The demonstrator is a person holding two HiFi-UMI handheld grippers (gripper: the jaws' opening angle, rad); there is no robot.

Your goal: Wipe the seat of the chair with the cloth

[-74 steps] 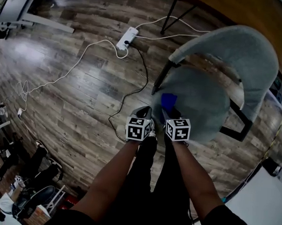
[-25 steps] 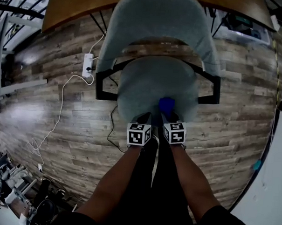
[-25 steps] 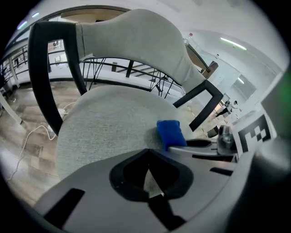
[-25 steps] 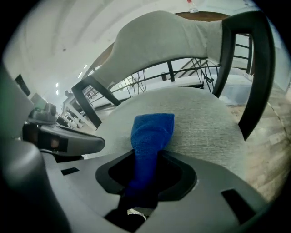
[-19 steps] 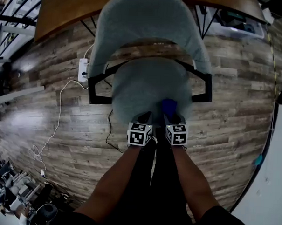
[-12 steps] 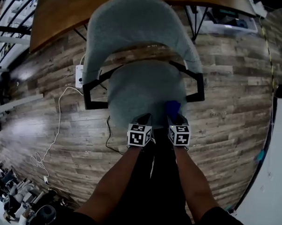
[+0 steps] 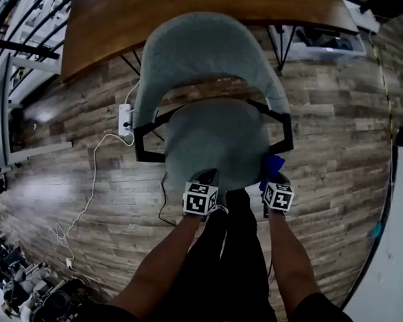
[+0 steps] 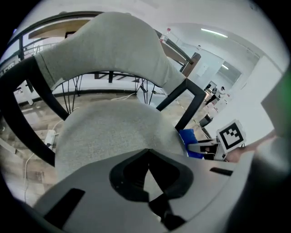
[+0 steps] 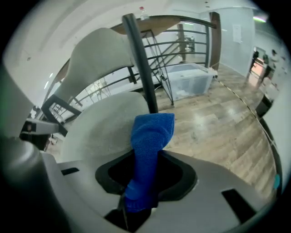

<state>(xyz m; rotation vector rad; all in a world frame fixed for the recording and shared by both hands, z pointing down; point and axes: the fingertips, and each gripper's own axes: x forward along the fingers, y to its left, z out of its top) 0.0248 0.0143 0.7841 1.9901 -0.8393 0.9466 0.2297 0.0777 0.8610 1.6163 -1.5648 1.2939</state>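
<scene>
Two grippers at frame centre: right gripper [image 7: 273, 178] pinches blue cloth [image 9: 150, 136] at right edge of grey chair seat [image 7: 212, 141]; left gripper [image 7: 207, 176] jaws pressed together, empty, at seat front

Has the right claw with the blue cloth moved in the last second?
Yes. Judged against the seat, the right claw and its blue cloth moved rightward, from the front middle to the seat's right edge.

The left tool [image 8: 148, 157] is pointing across the grey chair seat [image 8: 109, 136], its jaws sitting together with nothing between them. At the seat's right edge, the right tool [image 8: 196, 149] is gripping a blue cloth [image 8: 188, 138].
</scene>
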